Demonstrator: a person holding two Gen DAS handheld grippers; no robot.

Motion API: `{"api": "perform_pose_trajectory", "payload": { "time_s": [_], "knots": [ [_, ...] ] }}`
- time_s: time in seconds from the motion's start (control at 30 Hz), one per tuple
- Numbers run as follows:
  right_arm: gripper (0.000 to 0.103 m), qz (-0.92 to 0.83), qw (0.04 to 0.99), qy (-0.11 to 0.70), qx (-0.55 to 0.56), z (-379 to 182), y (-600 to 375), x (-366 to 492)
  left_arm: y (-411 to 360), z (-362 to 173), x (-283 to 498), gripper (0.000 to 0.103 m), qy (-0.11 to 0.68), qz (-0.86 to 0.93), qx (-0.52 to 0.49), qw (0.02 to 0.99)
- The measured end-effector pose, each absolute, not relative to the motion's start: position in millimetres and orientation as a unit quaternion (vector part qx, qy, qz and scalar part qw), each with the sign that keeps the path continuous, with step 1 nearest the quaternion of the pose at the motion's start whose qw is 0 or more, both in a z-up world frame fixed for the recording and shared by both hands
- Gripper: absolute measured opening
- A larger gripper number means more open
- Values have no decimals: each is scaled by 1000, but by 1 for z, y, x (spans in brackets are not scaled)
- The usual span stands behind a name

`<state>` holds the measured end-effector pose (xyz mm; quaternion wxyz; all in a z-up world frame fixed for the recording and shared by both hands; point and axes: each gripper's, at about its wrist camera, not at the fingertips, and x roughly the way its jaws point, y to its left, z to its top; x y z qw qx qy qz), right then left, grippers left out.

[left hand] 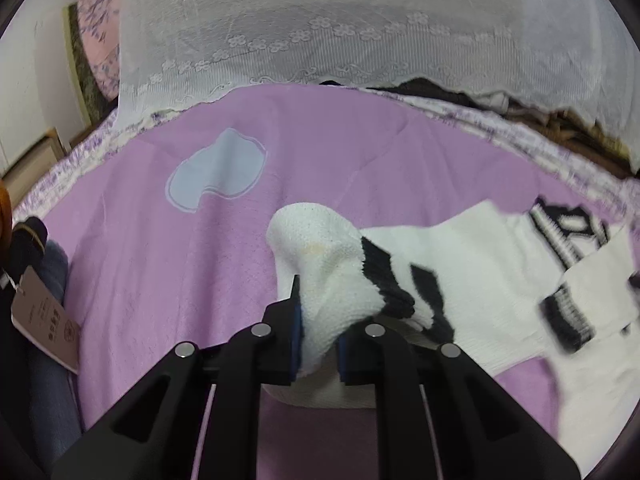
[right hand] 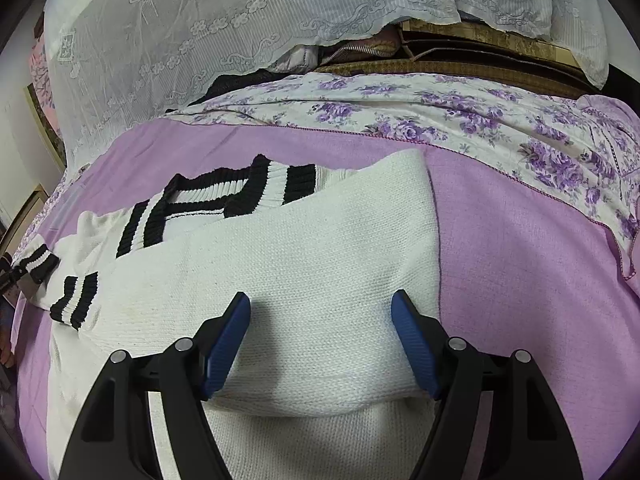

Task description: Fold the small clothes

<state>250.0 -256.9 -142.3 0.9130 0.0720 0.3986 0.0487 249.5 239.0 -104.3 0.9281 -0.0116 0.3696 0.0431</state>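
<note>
Fingers of my left gripper (left hand: 318, 332) pinch the sweater (right hand: 304, 264) sleeve cuff (left hand: 320, 256); right gripper (right hand: 320, 344) gapes empty above it. Thin grip, cuff may slip.

Both wrist views low, forward (share sweater (left hand: 472, 248)).

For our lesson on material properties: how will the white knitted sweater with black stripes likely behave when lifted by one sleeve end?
The white knitted sweater with black stripes is probably floppy: the sleeve bunches limply where the left gripper clamps it. It likely grips well, given its coarse knit. The body would probably trail and drag across the purple bedsheet.
</note>
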Motion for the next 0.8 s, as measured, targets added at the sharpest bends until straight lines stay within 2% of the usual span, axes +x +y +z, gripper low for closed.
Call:
{"api": "perform_pose_trajectory", "payload": {
  "time_s": [0.1,0.4,0.67,0.8],
  "knots": [
    [73,49,913,398,73,-142,-257,250,225,-81,244,12,358,17,-38,933],
    [73,57,913,395,90,-141,-262,248,141,-22,252,12,330,-23,-3,944],
    [73,60,915,382,111,-138,-269,244,81,-2,260,12,328,-58,-2,943],
    [73,51,916,361,164,-129,-287,238,50,4,259,12,324,-74,3,943]
  ]
}}
